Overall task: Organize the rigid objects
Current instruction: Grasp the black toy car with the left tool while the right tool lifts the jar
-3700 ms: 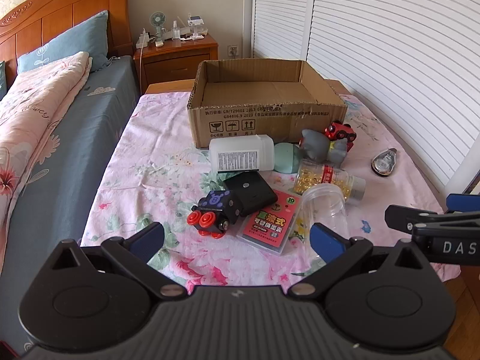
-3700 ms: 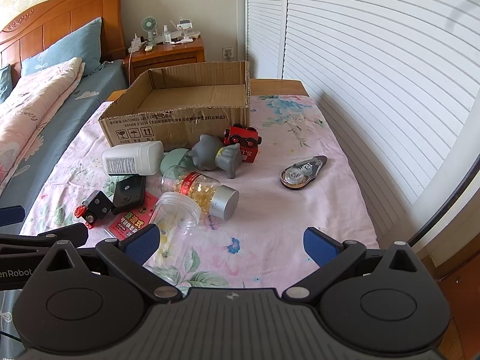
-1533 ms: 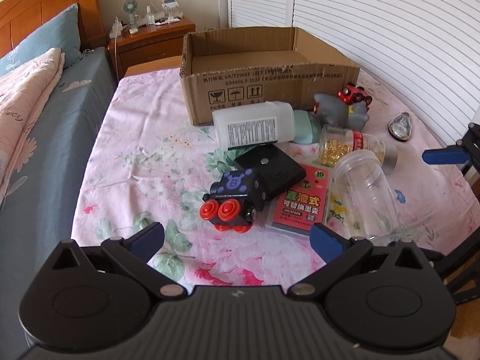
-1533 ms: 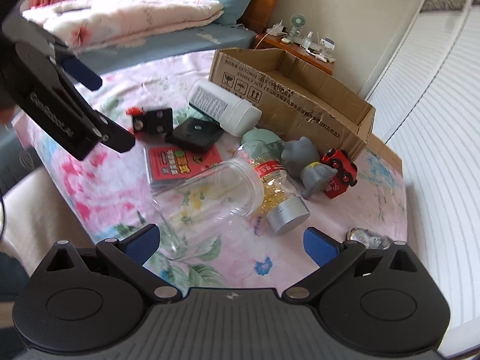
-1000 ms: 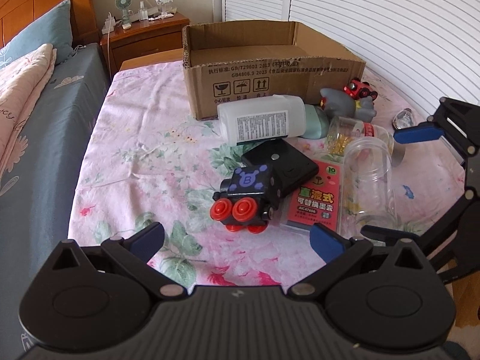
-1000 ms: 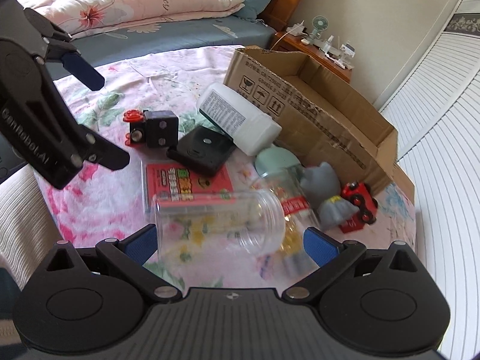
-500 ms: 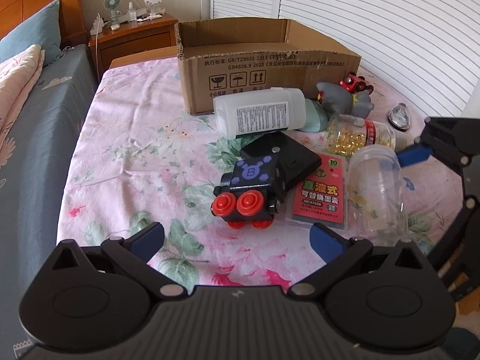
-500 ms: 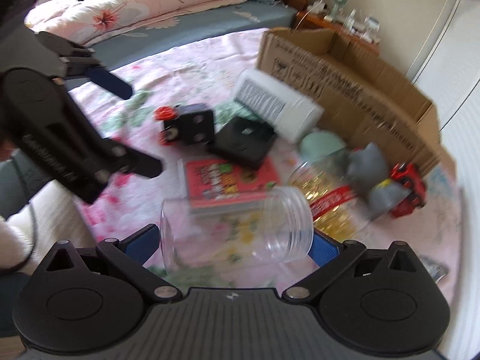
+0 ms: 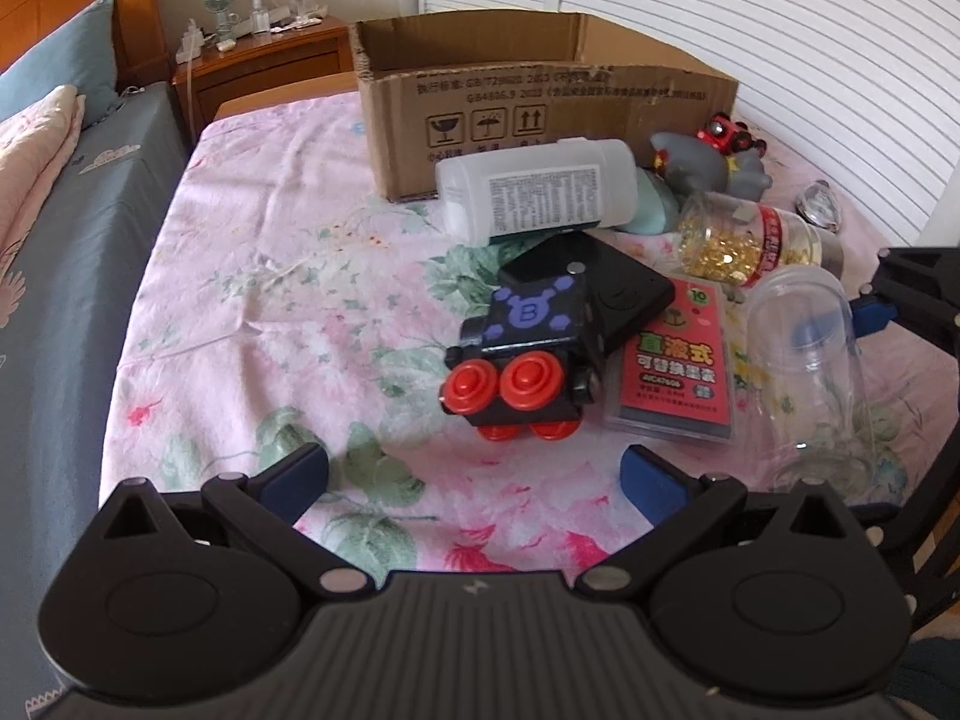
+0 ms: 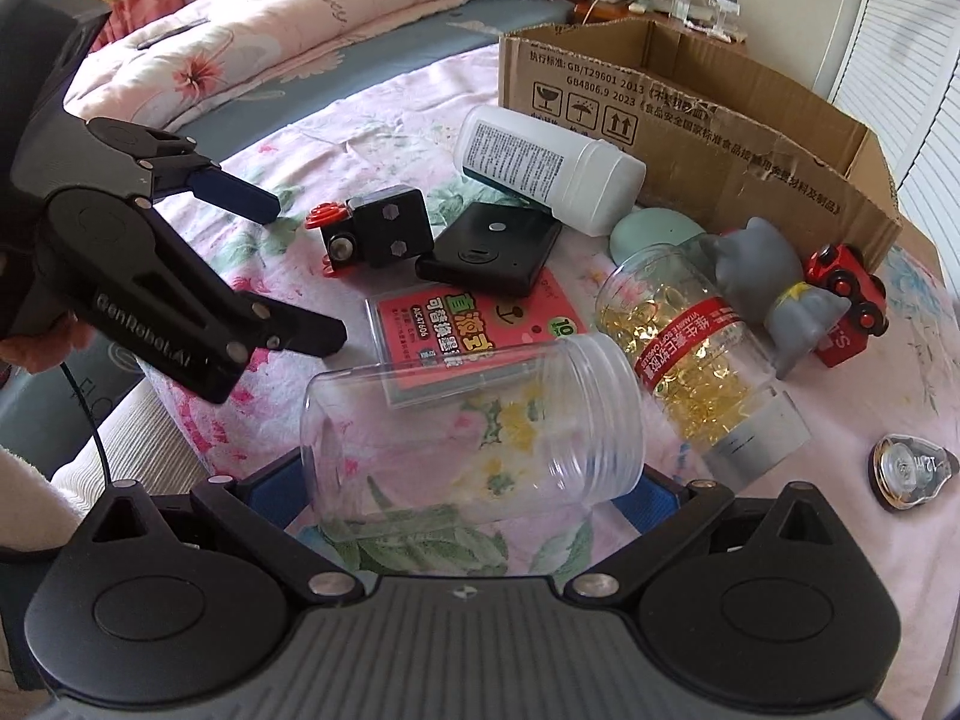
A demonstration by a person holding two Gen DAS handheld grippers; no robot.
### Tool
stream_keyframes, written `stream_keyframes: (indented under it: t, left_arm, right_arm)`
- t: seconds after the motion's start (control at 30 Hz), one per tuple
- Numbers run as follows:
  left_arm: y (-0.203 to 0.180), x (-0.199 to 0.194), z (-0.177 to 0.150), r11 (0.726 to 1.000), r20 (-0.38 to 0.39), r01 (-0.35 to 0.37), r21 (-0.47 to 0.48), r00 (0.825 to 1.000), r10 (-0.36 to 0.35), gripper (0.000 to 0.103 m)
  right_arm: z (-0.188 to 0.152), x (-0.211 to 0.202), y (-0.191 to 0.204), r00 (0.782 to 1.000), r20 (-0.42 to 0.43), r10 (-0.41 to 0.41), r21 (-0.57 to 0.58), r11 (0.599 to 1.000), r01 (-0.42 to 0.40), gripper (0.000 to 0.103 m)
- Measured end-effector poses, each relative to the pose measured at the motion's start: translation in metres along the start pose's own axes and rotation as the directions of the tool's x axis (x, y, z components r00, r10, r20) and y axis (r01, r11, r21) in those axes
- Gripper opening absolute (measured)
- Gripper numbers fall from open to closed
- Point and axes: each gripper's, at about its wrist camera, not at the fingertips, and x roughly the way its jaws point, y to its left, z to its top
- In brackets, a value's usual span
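A clear empty jar (image 10: pixel 474 426) lies on its side on the floral sheet. My right gripper (image 10: pixel 459 495) is open and straddles it, one blue pad on each side. In the left wrist view the same jar (image 9: pixel 804 360) lies at the right, with a right-gripper finger (image 9: pixel 870 313) behind it. My left gripper (image 9: pixel 474 480) is open and empty, just short of a black toy train (image 9: pixel 522 354) with red wheels. The open cardboard box (image 9: pixel 540 90) stands at the back.
Around the train lie a black case (image 9: pixel 612 288), a red packet (image 9: pixel 678 372), a white bottle (image 9: pixel 534 189), a capsule bottle (image 10: pixel 690 354), a grey elephant toy (image 10: pixel 774 282), a red toy car (image 10: pixel 846 282) and a tape dispenser (image 10: pixel 906 471). A bed lies to the left.
My right gripper swung in from the right and lowered until the clear jar lies between its fingers. My left gripper drifted closer to the toy train.
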Motion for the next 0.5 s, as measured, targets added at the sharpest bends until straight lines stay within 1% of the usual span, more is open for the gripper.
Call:
stream_keyframes:
  t: [0.1, 0.17, 0.23, 0.33, 0.43, 0.5]
  left_arm:
    - [0.001, -0.002, -0.007, 1.0, 0.046, 0.007, 0.013, 0.999, -0.008, 0.103]
    - [0.002, -0.001, -0.006, 1.0, 0.042, 0.019, 0.018, 0.999, -0.02, 0.102]
    - [0.007, -0.005, -0.002, 0.997, 0.058, 0.078, -0.006, 0.995, -0.078, 0.102]
    - [0.017, -0.01, 0.006, 0.982, 0.102, 0.18, -0.05, 0.979, -0.174, 0.102]
    - [0.022, -0.01, 0.014, 0.972, 0.15, 0.229, -0.055, 0.964, -0.218, 0.101]
    - [0.024, -0.004, 0.02, 0.965, 0.151, 0.257, -0.047, 0.957, -0.247, 0.099]
  right_arm:
    - [-0.002, 0.0, -0.001, 1.0, 0.024, -0.001, 0.003, 1.0, 0.0, 0.103]
    - [-0.004, 0.0, -0.002, 0.999, 0.04, -0.001, 0.004, 1.0, 0.0, 0.103]
    - [-0.006, -0.001, -0.002, 0.999, 0.054, -0.003, 0.006, 1.0, 0.002, 0.103]
    - [-0.008, -0.002, -0.001, 0.998, 0.067, -0.007, 0.011, 1.0, 0.006, 0.103]
    - [-0.009, -0.002, -0.001, 0.997, 0.079, -0.013, 0.017, 1.0, 0.012, 0.103]
    - [-0.01, -0.002, -0.001, 0.996, 0.085, -0.017, 0.022, 1.0, 0.015, 0.103]
